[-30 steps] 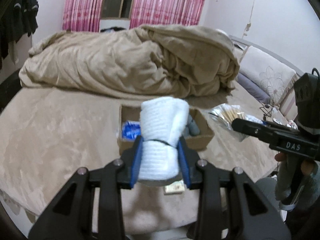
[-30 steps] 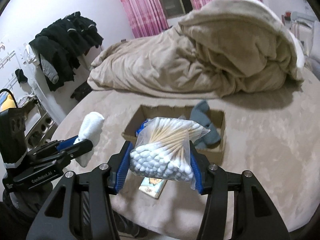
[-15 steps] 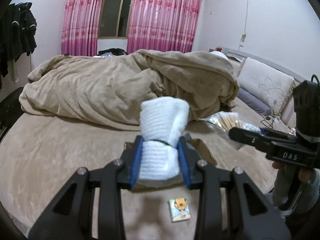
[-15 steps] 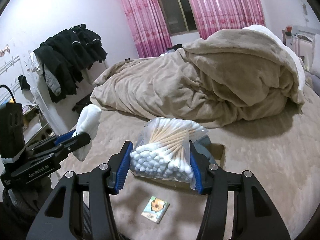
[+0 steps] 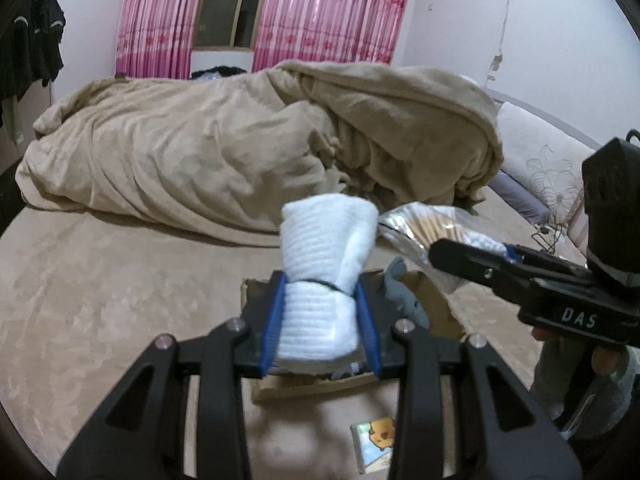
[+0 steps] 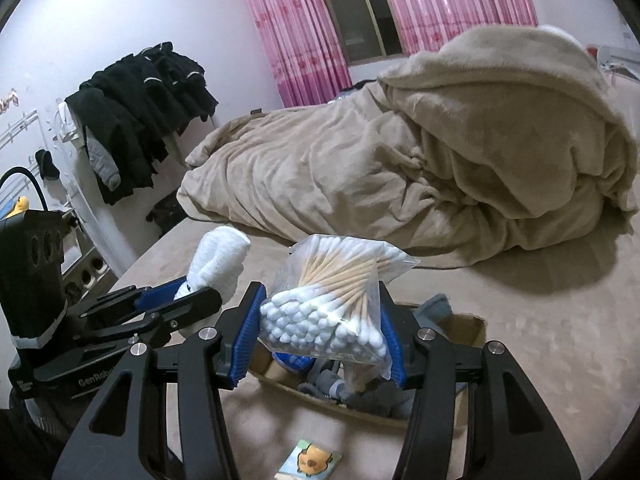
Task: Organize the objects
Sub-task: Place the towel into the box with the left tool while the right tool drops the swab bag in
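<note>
My left gripper [image 5: 320, 324] is shut on a rolled white towel [image 5: 324, 272] tied with a dark band, held above the cardboard box [image 5: 444, 312] on the bed. My right gripper [image 6: 320, 332] is shut on a clear bag of cotton swabs [image 6: 332, 300], held over the same box [image 6: 468, 324]. The box holds grey socks [image 6: 360, 392] and a blue item [image 6: 292, 360]. In the right wrist view the left gripper [image 6: 188, 300] with the towel [image 6: 216, 264] is at the left. In the left wrist view the right gripper [image 5: 472, 256] is at the right.
A small card with a cartoon picture [image 6: 310, 460] lies on the beige bed sheet in front of the box; it also shows in the left wrist view [image 5: 374, 444]. A heaped beige blanket [image 5: 240, 152] lies behind the box. Pillows [image 5: 536, 164] lie at the right. Dark clothes [image 6: 140, 108] hang at the left.
Both grippers have moved forward and down toward the box with their loads still held; the box and card now sit closer under the fingers.
</note>
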Demonstrator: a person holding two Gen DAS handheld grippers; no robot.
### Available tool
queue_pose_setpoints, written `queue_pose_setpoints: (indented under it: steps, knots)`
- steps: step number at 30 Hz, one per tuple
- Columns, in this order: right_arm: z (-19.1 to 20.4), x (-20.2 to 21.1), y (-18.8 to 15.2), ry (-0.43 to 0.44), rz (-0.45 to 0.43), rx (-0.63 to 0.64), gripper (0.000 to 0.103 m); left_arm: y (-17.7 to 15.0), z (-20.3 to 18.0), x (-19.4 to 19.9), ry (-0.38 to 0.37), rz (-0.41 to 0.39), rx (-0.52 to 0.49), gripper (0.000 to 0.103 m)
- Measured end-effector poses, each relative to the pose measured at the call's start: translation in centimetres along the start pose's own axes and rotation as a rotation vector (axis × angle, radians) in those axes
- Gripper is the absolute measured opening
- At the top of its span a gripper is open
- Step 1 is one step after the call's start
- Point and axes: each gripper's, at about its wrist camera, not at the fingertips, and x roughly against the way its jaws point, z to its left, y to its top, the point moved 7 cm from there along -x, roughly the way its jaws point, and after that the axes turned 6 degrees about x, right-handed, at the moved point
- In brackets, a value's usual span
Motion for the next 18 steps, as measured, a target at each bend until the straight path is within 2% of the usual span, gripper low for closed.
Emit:
queue_pose_setpoints:
  steps: [13, 18]
  knots:
    - [-1.5, -6.6, -2.8, 0.027, 0.095, -0.063, 0.055, -3.1, 2.9, -8.6, -0.015, 0.163, 0.058, 0.037]
    - [-2.0, -7.7, -3.5, 0.029, 0.117, -0.081, 0.055, -4.2, 3.3, -10.3, 0.024, 0.215, 0.041, 0.042]
